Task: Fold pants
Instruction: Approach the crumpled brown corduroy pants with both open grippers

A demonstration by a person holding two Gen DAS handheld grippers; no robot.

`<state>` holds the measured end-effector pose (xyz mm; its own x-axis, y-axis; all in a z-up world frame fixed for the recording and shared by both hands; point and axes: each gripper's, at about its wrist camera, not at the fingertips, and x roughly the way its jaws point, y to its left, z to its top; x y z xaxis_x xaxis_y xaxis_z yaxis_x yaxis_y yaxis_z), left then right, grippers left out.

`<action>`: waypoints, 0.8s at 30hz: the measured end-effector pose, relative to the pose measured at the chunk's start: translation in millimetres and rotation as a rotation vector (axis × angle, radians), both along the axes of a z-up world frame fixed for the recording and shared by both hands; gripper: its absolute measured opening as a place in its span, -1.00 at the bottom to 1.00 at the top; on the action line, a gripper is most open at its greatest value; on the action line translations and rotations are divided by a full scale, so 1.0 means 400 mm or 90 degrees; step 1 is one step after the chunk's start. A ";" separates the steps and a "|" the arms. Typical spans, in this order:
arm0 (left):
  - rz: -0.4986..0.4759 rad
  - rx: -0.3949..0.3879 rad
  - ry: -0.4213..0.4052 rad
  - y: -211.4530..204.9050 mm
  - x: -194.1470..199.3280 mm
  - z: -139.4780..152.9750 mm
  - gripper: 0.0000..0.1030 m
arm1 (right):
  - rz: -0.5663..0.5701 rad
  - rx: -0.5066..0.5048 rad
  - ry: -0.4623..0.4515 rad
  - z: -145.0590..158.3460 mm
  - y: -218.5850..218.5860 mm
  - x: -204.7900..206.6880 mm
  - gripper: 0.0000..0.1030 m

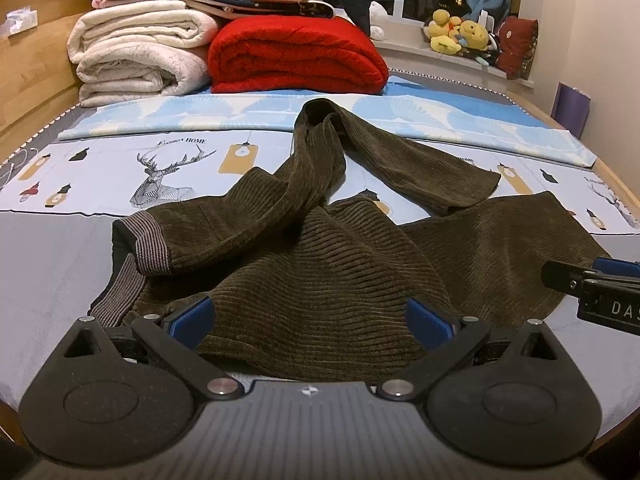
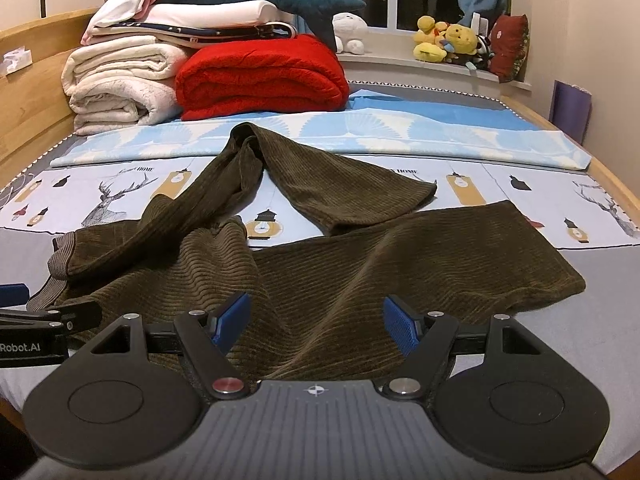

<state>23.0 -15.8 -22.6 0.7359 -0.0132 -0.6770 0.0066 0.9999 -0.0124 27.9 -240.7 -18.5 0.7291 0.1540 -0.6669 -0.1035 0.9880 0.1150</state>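
Dark olive corduroy pants [image 1: 320, 280] lie crumpled on the bed, with the striped waistband [image 1: 150, 244] at the left and one leg bent back over itself toward the far side. My left gripper [image 1: 310, 322] is open, low over the near edge of the pants. My right gripper [image 2: 316, 326] is open too, over the near edge of the pants [image 2: 340, 280], further right. The other leg [image 2: 480, 256] runs out to the right. Each gripper shows at the side of the other's view, the right one [image 1: 592, 292] and the left one [image 2: 44, 332].
Folded white blankets [image 1: 140, 52] and a red blanket [image 1: 296, 56] are stacked at the head of the bed [image 1: 48, 280], with a light blue sheet [image 1: 240, 116] in front. A wooden bed frame [image 1: 28, 80] runs along the left. Plush toys [image 1: 460, 32] sit on the windowsill.
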 end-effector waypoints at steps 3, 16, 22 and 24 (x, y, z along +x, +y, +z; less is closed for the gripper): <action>-0.001 -0.002 0.002 0.003 0.003 0.001 0.99 | -0.001 -0.001 0.000 0.000 -0.001 0.001 0.46; -0.002 -0.001 0.002 0.002 0.002 -0.002 0.99 | -0.014 -0.014 -0.009 -0.004 0.005 0.000 0.47; -0.002 -0.002 0.002 0.003 0.002 -0.001 0.99 | -0.014 -0.016 -0.005 -0.007 0.006 0.002 0.47; -0.004 -0.001 0.003 0.001 0.001 -0.004 0.99 | -0.016 -0.015 -0.003 -0.006 0.007 0.003 0.47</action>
